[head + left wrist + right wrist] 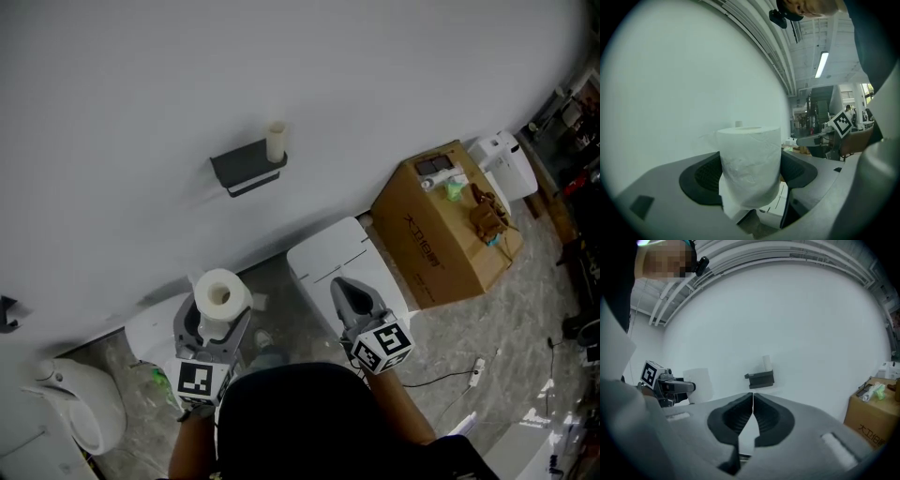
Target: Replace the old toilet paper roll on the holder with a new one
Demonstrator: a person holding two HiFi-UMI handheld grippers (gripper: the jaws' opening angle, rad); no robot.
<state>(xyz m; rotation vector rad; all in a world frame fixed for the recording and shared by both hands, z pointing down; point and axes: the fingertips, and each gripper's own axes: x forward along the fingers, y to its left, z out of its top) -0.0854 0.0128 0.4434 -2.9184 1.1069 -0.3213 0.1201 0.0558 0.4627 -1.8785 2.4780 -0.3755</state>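
A full white toilet paper roll (220, 299) (750, 166) stands upright between the jaws of my left gripper (213, 323) (751, 176), which is shut on it. High on the white wall hangs a dark grey holder (247, 167) (761, 378) with a thin, nearly spent roll (276, 142) (766, 363) standing on its right end. My right gripper (354, 302) (753, 405) is shut with nothing in it and points at the wall below the holder. Both grippers are well short of the holder.
A white toilet (342, 267) stands below my right gripper. A cardboard box (448, 225) with small items on top sits to the right, next to a white appliance (506, 164). A white bin (80, 401) is at the lower left. A cable lies on the floor (459, 380).
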